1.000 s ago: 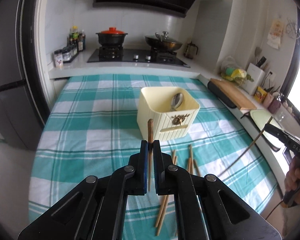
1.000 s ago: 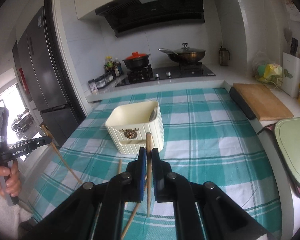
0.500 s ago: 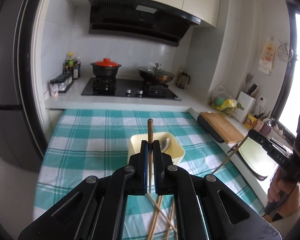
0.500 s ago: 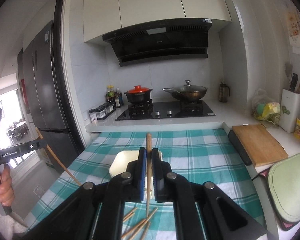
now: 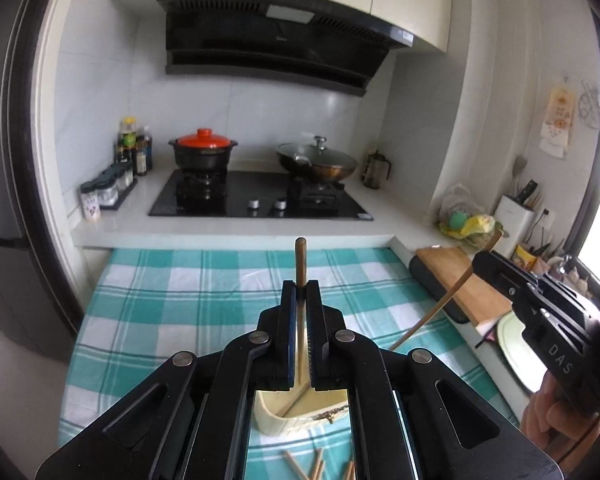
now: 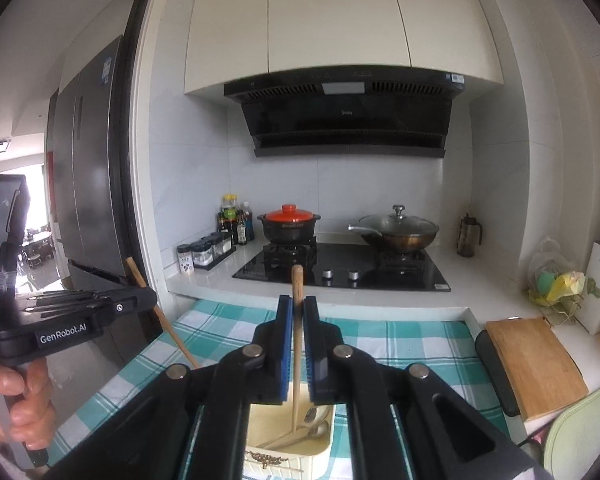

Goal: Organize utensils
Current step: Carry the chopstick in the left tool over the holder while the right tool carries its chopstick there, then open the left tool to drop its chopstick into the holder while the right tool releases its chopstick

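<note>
Left tongs [image 5: 300,300]: lower centre of the left view, clamped on one upright wooden chopstick [image 5: 300,256], its lower end over the cream utensil holder [image 5: 284,420] at bottom centre. Right tongs [image 6: 298,312]: lower centre of the right view, clamped on a second chopstick [image 6: 297,320], tip inside the holder beside a metal spoon [image 6: 314,426]. Loose chopsticks [image 5: 316,468]: on the teal checked table [image 5: 172,300], bottom edge of the left view, just below the holder.

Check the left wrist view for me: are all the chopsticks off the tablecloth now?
No, several loose chopsticks lie on the checked tablecloth in front of the cream utensil box.
</note>
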